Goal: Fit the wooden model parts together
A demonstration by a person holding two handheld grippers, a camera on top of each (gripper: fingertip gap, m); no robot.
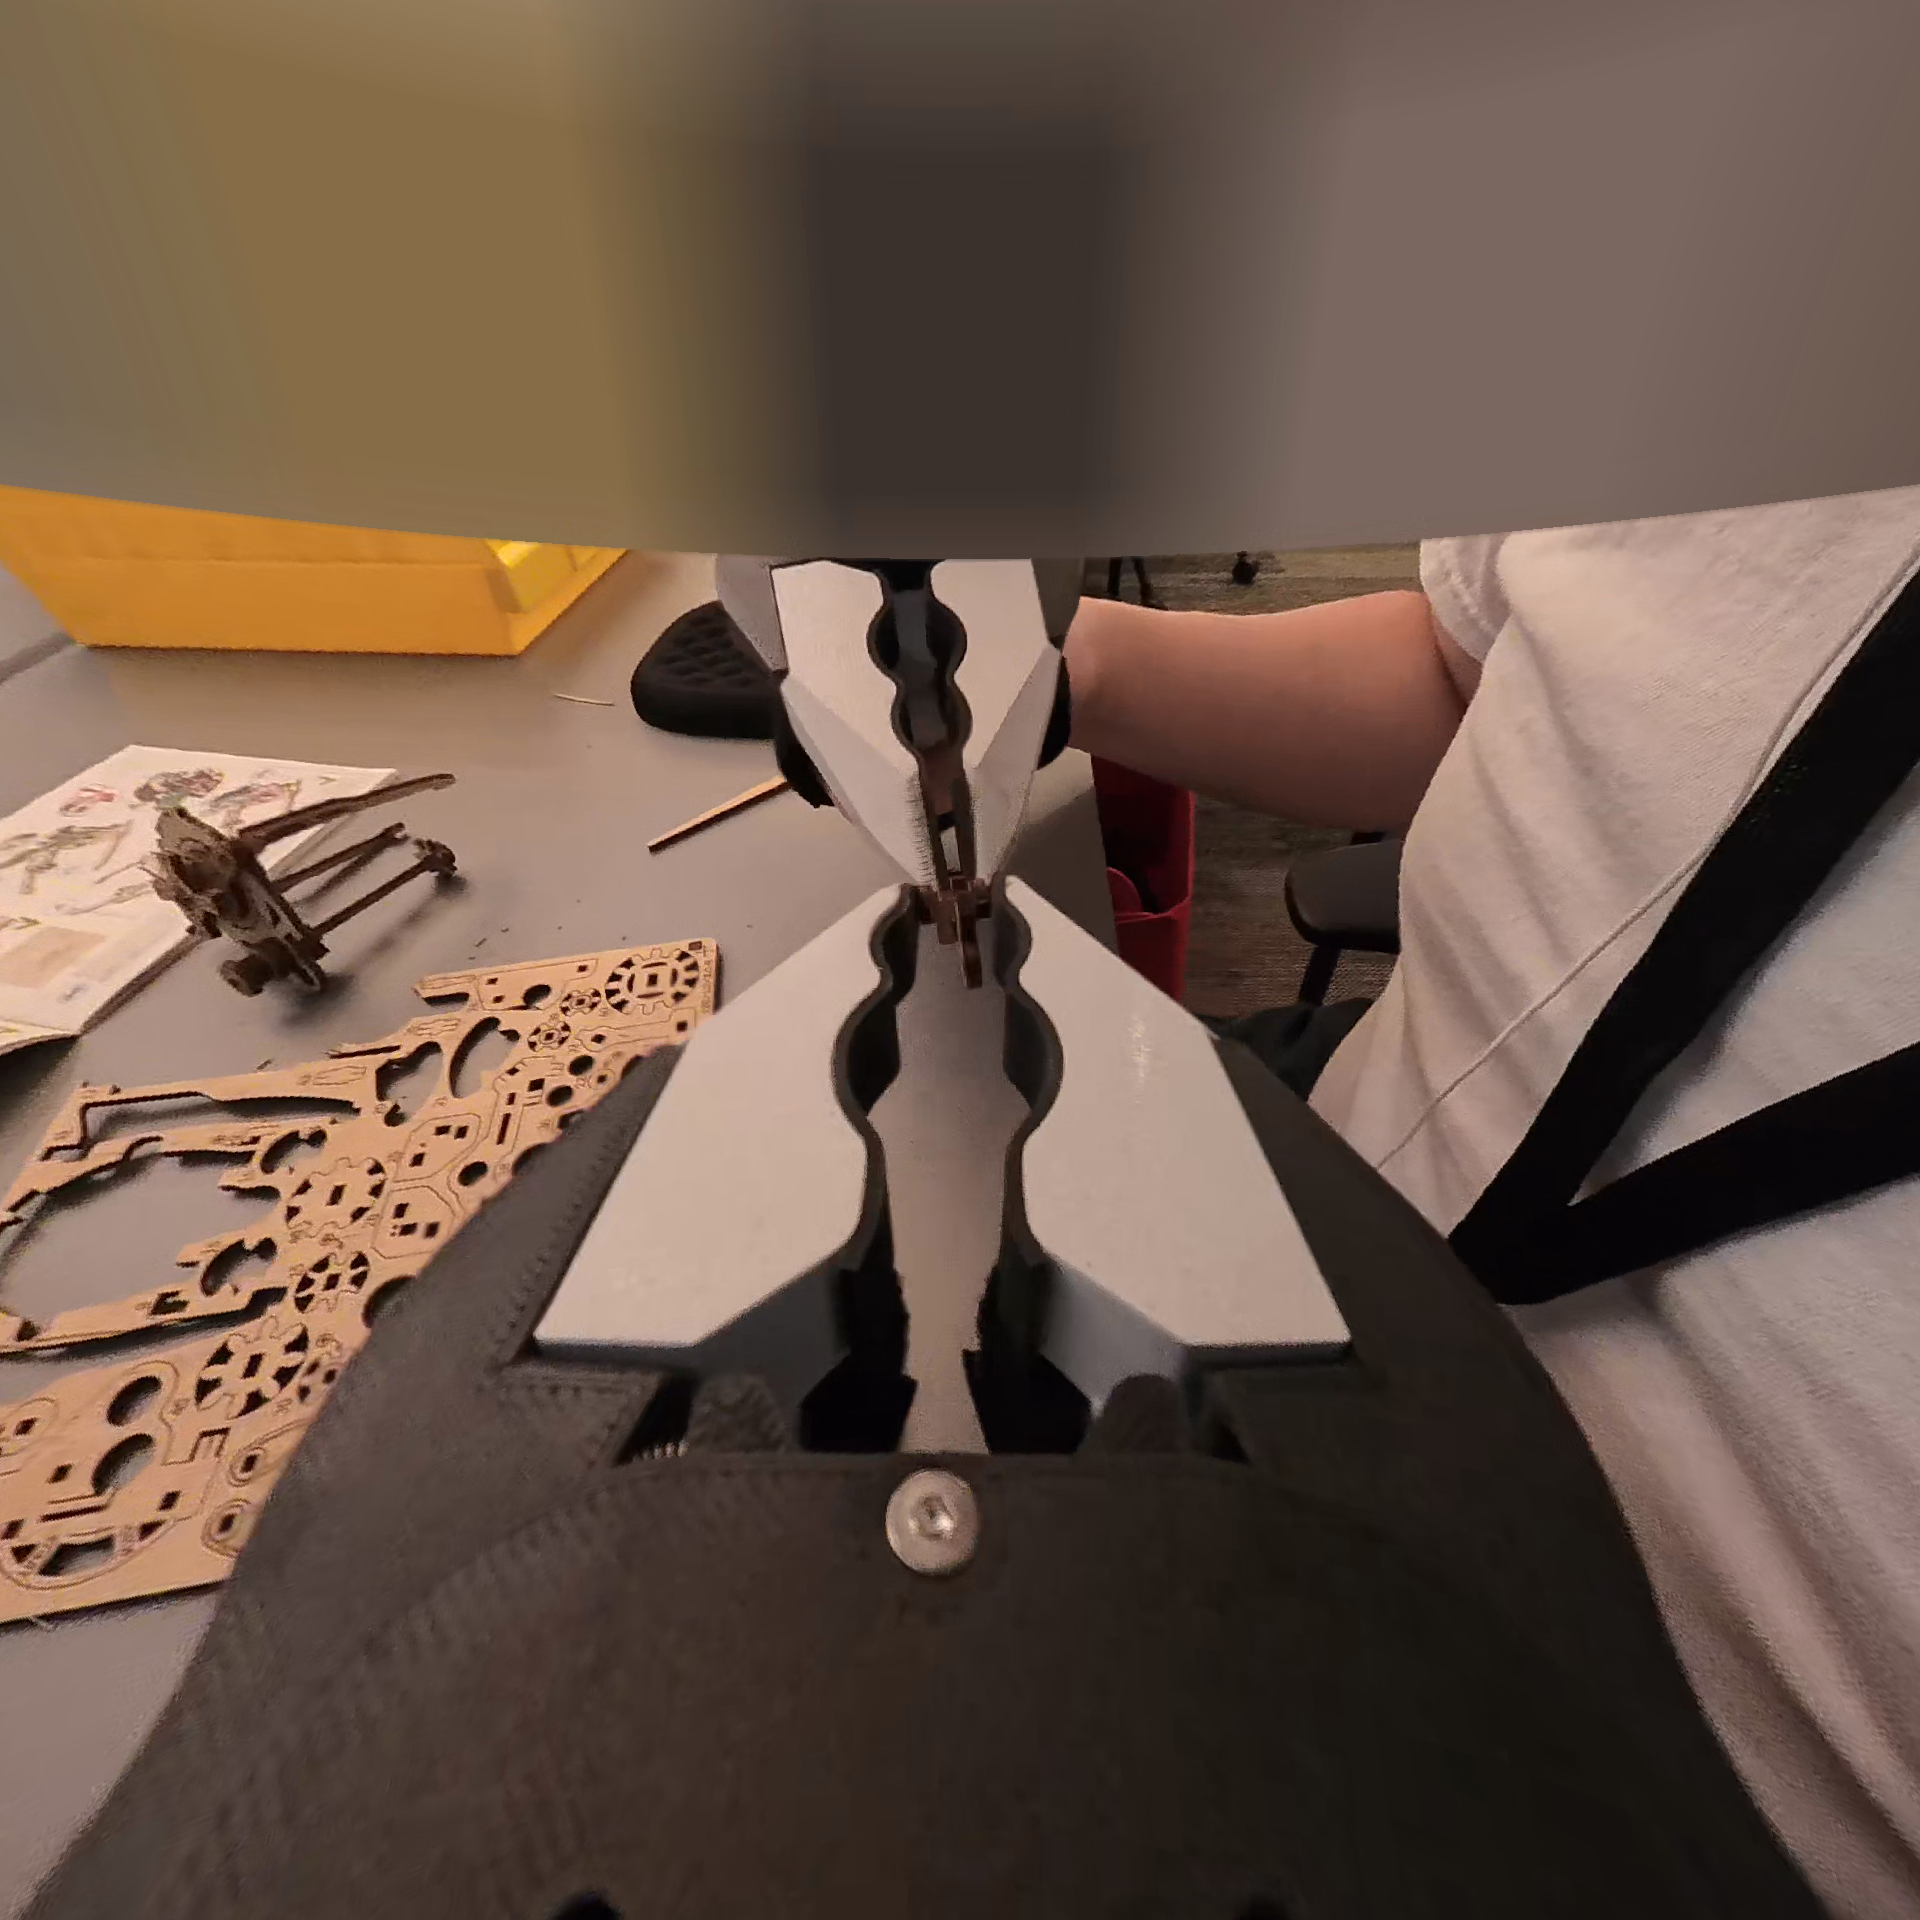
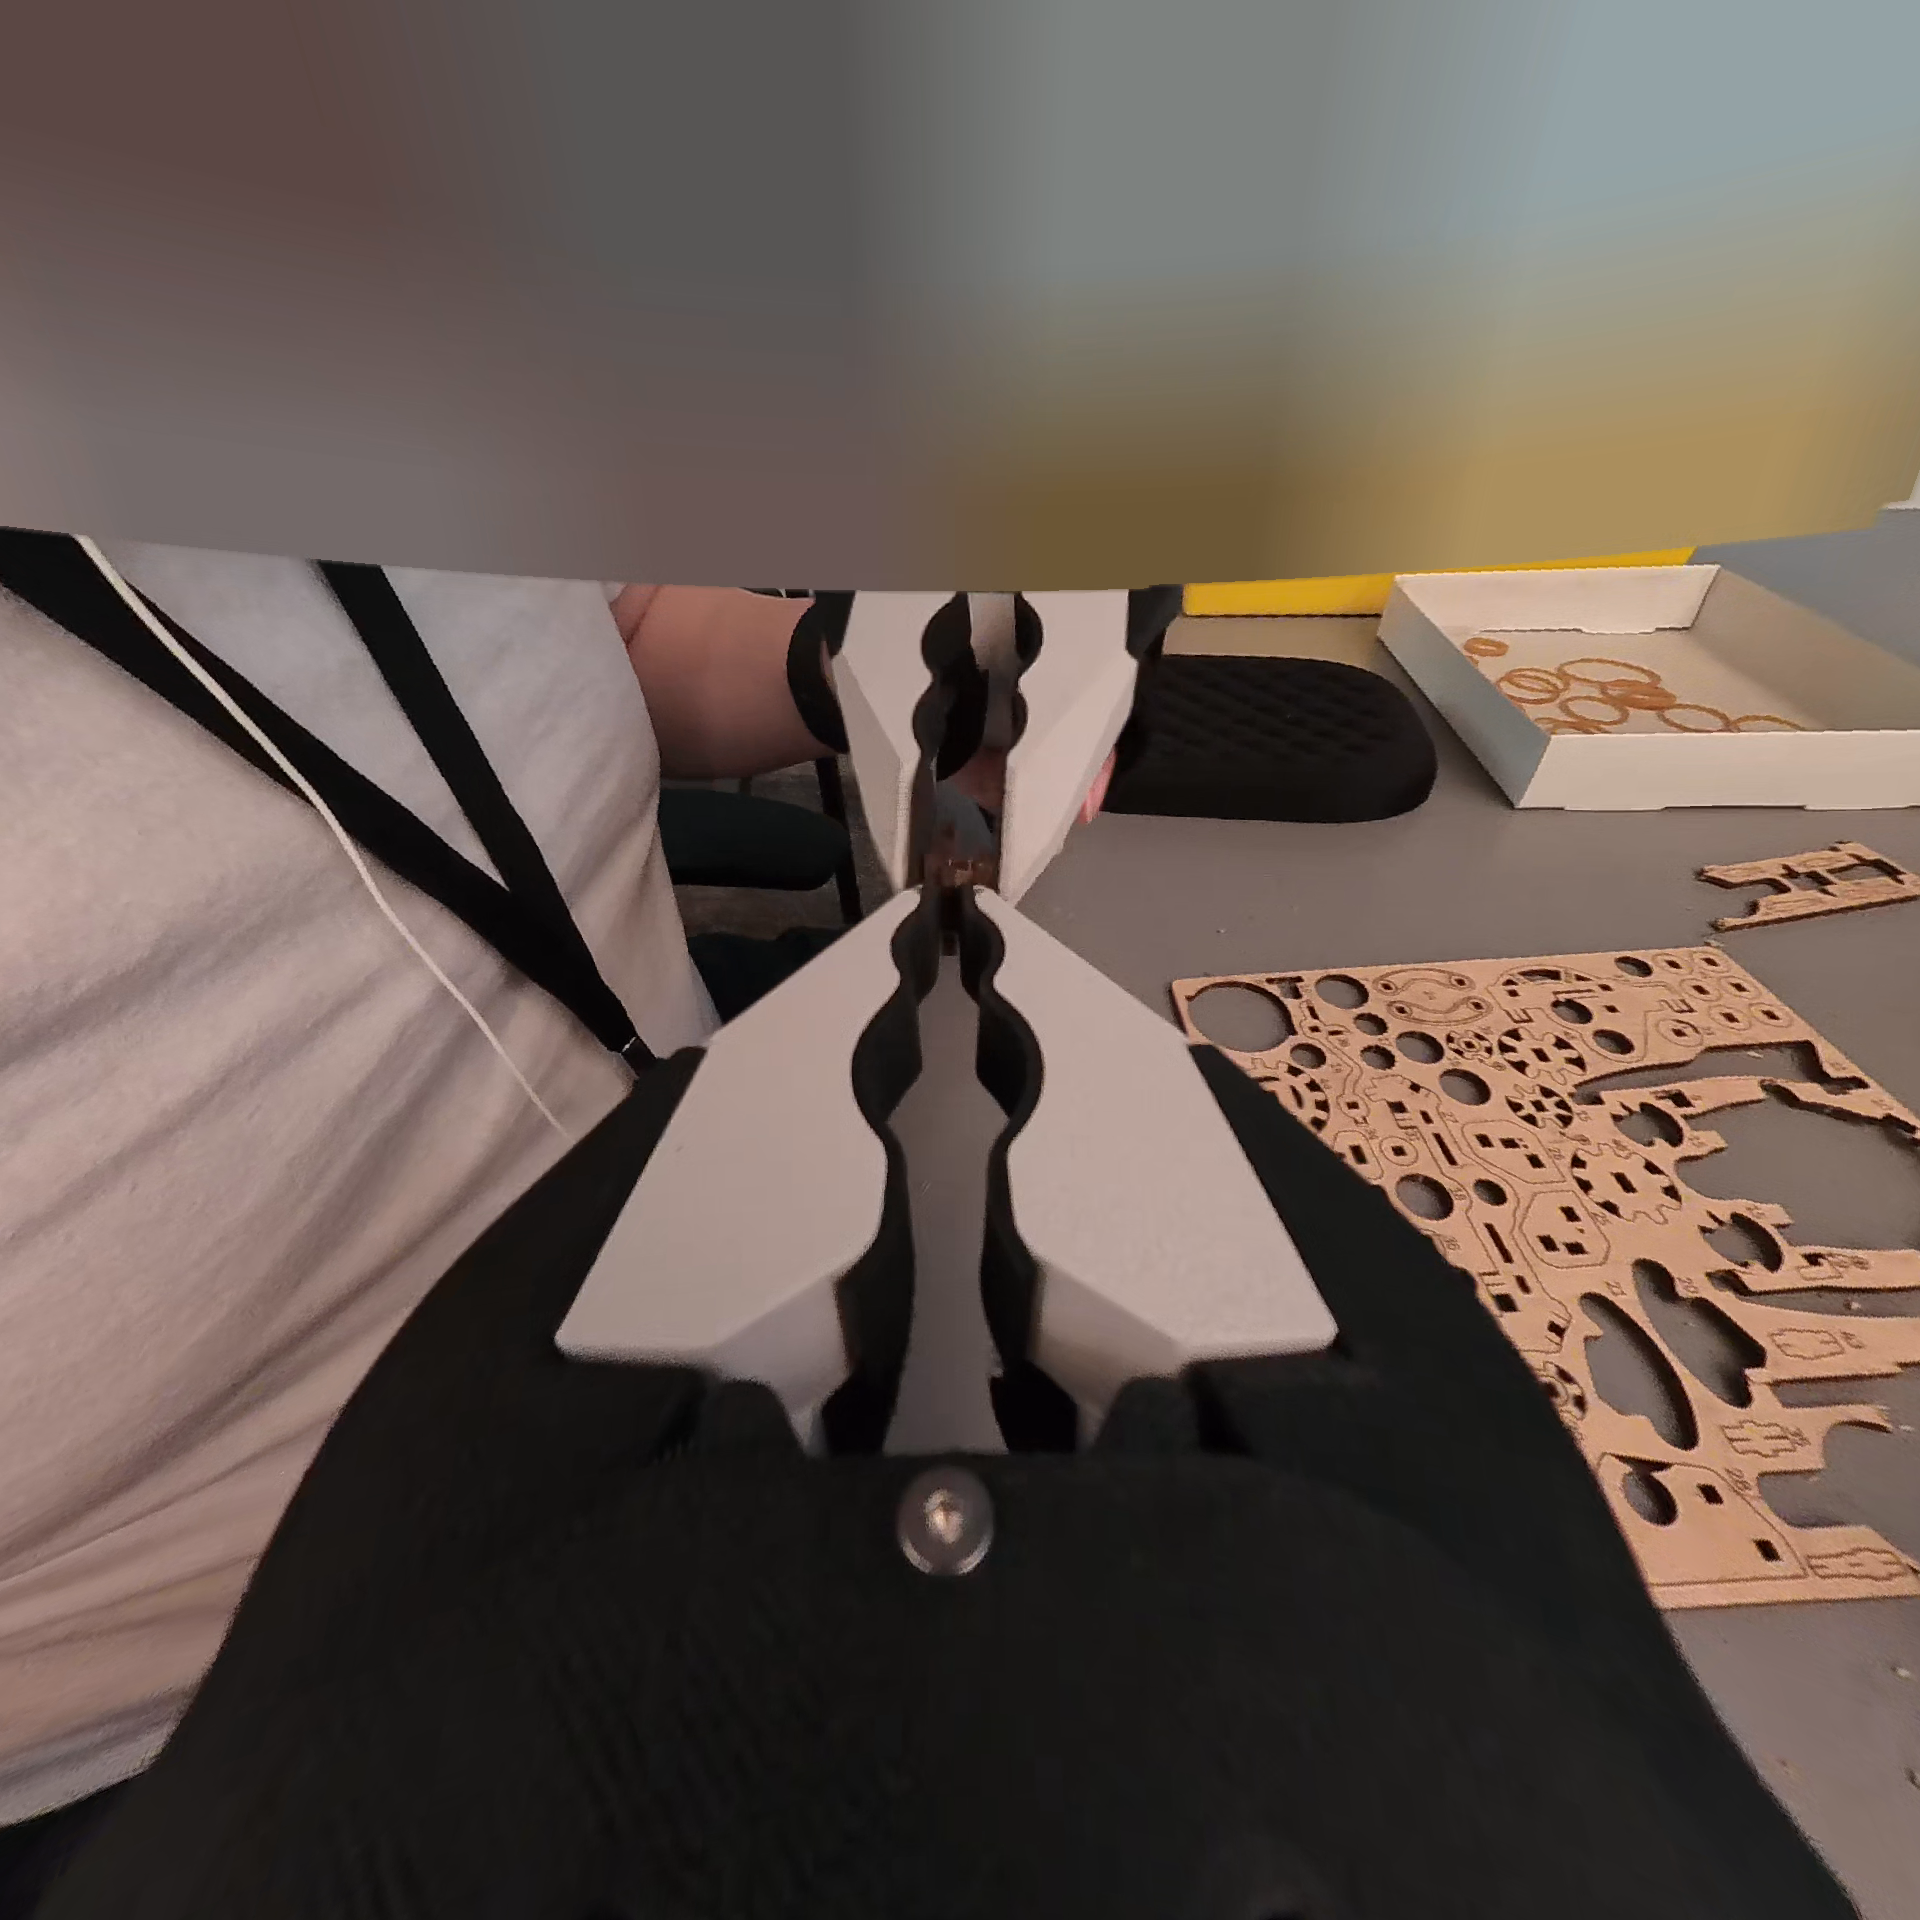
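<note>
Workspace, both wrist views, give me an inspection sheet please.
Surface: grey table, in use.
Job's things: small dark wooden part pinched between both tips; punched sheets; half-built model.
Clutter: booklet, wooden stick, white tray with rings, yellow bin.
Grippers: left gripper and right gripper shut on the part, tip to tip.
Cables: nothing seen.
Surroundings: person in white shirt, black straps.

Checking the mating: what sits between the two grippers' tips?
Only the small dark wooden parts, pinched between left gripper and right gripper; the left wrist view shows it best.
</note>
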